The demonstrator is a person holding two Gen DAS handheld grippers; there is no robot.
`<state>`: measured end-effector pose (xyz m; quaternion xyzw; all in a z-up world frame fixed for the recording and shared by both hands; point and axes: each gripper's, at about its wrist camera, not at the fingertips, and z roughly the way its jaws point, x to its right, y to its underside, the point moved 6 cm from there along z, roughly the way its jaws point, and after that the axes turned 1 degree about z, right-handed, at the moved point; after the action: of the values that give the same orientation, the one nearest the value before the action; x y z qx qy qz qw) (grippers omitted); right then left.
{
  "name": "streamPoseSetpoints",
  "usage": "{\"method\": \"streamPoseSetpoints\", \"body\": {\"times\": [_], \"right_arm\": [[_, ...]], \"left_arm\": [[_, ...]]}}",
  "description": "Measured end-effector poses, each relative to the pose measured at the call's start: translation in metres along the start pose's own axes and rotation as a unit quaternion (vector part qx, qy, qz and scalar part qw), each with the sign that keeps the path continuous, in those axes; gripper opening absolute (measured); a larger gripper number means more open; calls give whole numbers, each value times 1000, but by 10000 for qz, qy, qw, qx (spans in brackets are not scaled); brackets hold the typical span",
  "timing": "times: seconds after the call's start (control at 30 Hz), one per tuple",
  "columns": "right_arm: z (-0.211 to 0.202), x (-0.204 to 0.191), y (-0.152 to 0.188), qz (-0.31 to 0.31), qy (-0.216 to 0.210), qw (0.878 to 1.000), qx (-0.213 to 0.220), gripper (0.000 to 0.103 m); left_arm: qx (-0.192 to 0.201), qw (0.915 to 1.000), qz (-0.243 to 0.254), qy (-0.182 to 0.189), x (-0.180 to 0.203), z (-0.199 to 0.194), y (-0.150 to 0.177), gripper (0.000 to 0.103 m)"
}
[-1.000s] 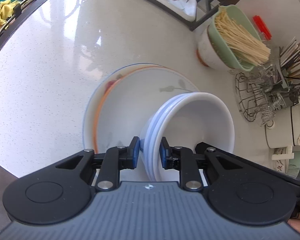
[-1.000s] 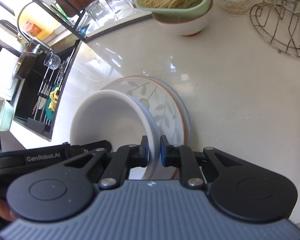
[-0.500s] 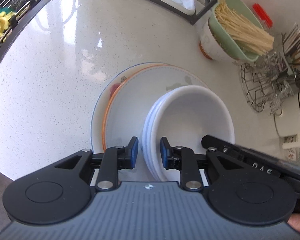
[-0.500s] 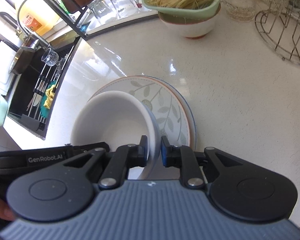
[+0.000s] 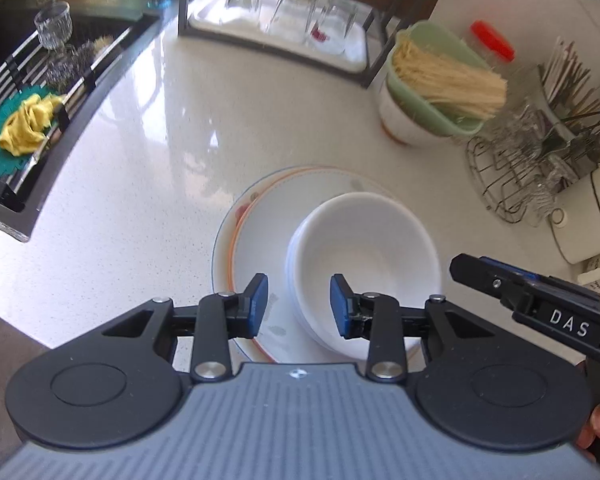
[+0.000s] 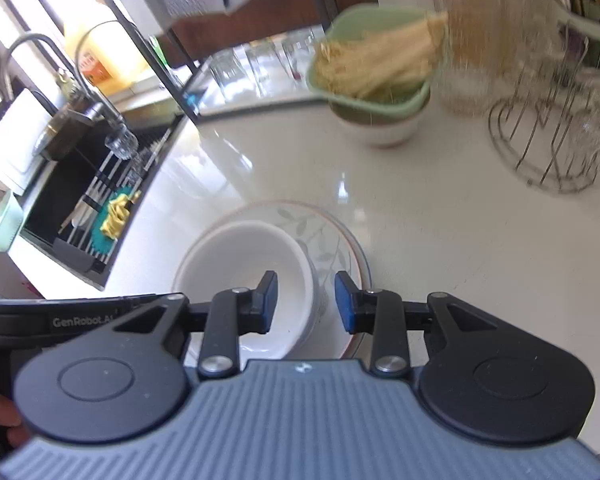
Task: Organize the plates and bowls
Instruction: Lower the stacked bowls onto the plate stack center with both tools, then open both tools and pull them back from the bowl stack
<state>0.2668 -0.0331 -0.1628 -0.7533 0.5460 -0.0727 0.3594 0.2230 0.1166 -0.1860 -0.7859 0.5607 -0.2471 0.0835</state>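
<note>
A stack of white bowls [image 5: 364,256] rests on a stack of patterned plates [image 5: 260,248] on the white counter. My left gripper [image 5: 299,306] is open, raised a little above the bowls' near left rim, holding nothing. My right gripper [image 6: 306,302] is open too, above the bowls' [image 6: 244,264] right rim and the leaf-patterned plate [image 6: 328,248]. The right gripper also shows in the left wrist view [image 5: 540,300] at the right edge.
A green basket of noodles in a bowl [image 5: 432,92] stands behind. A wire glass rack [image 5: 532,168] and chopstick holder are at the right. A tray of glasses [image 5: 284,16] is at the back, the sink [image 5: 28,112] at the left.
Both grippers let go of the bowl rims, opened, and drew back upward. The bowls now rest on the plates.
</note>
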Motion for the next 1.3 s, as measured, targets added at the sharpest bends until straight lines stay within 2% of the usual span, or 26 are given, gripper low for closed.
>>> {"method": "streamPoseSetpoints", "body": {"times": [0.3, 0.63, 0.8, 1.1, 1.3], "right_arm": [[-64, -10, -2, 6, -183, 9982, 576, 35], [-151, -15, 16, -175, -262, 9913, 1276, 35], [-180, -16, 37, -354, -246, 9870, 1546, 35], [-207, -19, 84, -398, -224, 9870, 1538, 35], [-222, -24, 102, -450, -127, 9864, 1574, 35]], "left_arm": [[356, 9990, -118, 227, 20, -69, 9, 39], [1276, 9917, 106, -137, 41, -155, 43, 39], [1439, 9893, 94, -198, 45, -177, 70, 39], [1492, 9881, 240, -288, 55, -203, 126, 40], [1419, 9888, 318, -328, 57, -213, 153, 52]]}}
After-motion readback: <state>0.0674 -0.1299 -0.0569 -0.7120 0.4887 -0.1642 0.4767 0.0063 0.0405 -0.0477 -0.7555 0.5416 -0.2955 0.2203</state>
